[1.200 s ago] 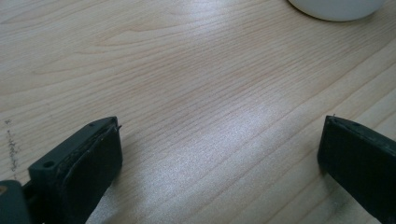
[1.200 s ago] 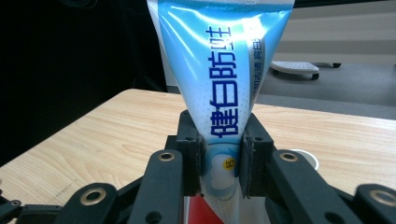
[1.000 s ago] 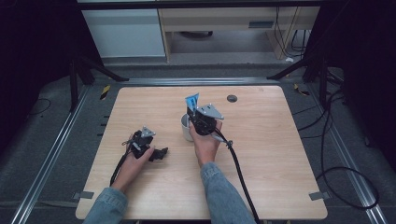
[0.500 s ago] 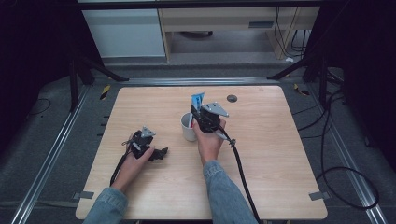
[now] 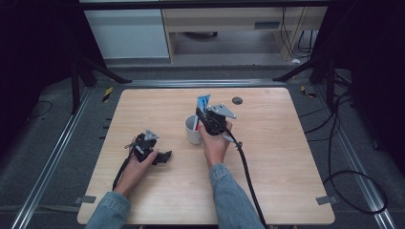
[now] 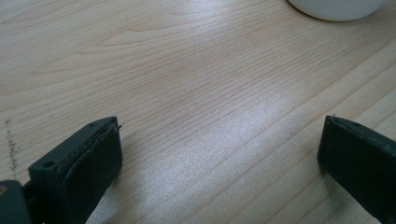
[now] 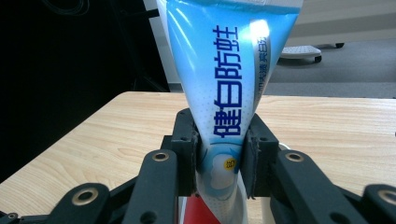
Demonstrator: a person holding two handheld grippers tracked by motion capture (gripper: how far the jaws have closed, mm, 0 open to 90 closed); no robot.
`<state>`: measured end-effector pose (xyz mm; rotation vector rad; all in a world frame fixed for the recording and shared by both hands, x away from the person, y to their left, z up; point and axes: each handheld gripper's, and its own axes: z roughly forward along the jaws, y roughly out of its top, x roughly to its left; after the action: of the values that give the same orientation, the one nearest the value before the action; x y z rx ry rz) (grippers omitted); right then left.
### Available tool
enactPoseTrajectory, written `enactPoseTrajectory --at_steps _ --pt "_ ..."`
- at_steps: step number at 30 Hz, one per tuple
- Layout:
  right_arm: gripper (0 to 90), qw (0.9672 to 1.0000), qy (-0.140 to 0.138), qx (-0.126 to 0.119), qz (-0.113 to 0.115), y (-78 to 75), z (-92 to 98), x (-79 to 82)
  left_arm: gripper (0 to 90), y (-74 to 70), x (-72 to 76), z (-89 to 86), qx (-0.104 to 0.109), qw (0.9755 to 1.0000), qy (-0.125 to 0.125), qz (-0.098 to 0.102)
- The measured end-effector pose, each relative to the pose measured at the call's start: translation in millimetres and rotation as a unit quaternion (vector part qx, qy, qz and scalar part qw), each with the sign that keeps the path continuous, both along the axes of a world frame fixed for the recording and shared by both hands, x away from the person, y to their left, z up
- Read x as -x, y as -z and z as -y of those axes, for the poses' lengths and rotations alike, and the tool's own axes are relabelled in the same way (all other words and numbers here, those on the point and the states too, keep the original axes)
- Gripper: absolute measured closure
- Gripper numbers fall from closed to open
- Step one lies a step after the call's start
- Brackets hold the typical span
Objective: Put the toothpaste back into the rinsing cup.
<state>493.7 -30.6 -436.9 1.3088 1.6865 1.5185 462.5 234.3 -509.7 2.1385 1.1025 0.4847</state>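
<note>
A blue and white toothpaste tube (image 5: pixel 204 101) stands upright with its lower end in a white cup (image 5: pixel 193 131) near the table's middle. My right gripper (image 5: pixel 200 117) is just right of the cup, shut on the tube. In the right gripper view the pads (image 7: pixel 254 154) press the tube (image 7: pixel 229 93) from both sides at its lower part. Those jaws have just been easing open a little, with the tube still between them. My left gripper (image 5: pixel 165 156) rests on the table left of the cup, open, and nothing lies between its jaws (image 6: pixel 219 154). The cup's base (image 6: pixel 336 7) shows beyond them.
The wooden table (image 5: pixel 286 167) has a small dark round spot (image 5: pixel 237 100) near its far edge. A black cable (image 5: pixel 246 167) trails from the right gripper toward the front edge. Metal rails run along both sides of the table.
My right gripper has shifted slightly to the right with the tube, which now stands more upright in the cup. The left hand has not moved.
</note>
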Motion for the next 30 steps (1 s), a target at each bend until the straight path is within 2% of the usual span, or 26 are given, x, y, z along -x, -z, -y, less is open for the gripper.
enactPoseTrajectory --at_steps 12,30 --pt "66.8 1.0 -0.003 0.002 -0.004 -0.6 0.6 -1.2 0.0 0.0 0.0 0.0 0.0 1.0 0.0 0.0" --pt "57.0 0.9999 -0.004 0.003 -0.012 -0.7 3.5 -3.0 0.0 0.0 0.0 0.0 0.0 1.0 0.0 0.0"
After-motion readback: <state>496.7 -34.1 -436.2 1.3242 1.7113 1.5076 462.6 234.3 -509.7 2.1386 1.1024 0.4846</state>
